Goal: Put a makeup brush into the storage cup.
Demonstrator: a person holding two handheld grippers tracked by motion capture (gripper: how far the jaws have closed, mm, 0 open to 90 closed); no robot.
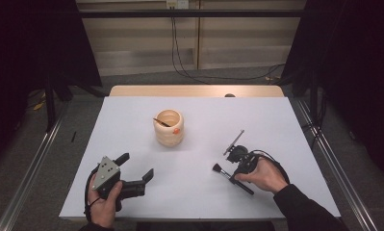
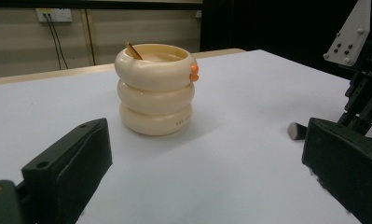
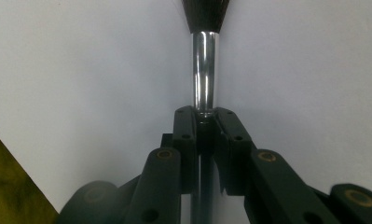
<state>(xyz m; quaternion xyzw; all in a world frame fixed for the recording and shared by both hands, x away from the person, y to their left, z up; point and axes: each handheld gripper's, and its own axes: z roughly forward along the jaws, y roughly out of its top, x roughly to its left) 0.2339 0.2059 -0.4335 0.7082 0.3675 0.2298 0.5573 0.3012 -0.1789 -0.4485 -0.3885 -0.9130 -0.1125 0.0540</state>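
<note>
On the white table (image 1: 189,192), seen from the high view, a cream ringed pot (image 1: 169,127) is taken as the landmark; a thin stick (image 1: 161,122) is leaned inside it and an orange knob (image 1: 176,130) is set on its rim. Nearer the person and to the left of the pot, the left gripper (image 1: 135,166) is held by the left hand (image 1: 105,199), its jaws spread apart with nothing between them. To the right of the pot and nearer the person, the right gripper (image 1: 237,163) is held by the right hand (image 1: 265,175) over a brush (image 1: 232,178) that is laid on the table; a thin metal rod (image 1: 234,141) is laid just beyond it

From the left gripper view, the pot (image 2: 155,93) is seen straight ahead, well apart from the two open jaws, and the right gripper (image 2: 361,88) is seen to the pot's right, with the brush tip (image 2: 296,130) beside it

From the right gripper view, the jaws are seen clamped on the brush (image 3: 205,70) at the lower end of its shiny ferrule, with the dark bristles pointed away over the table (image 3: 81,70)
</note>
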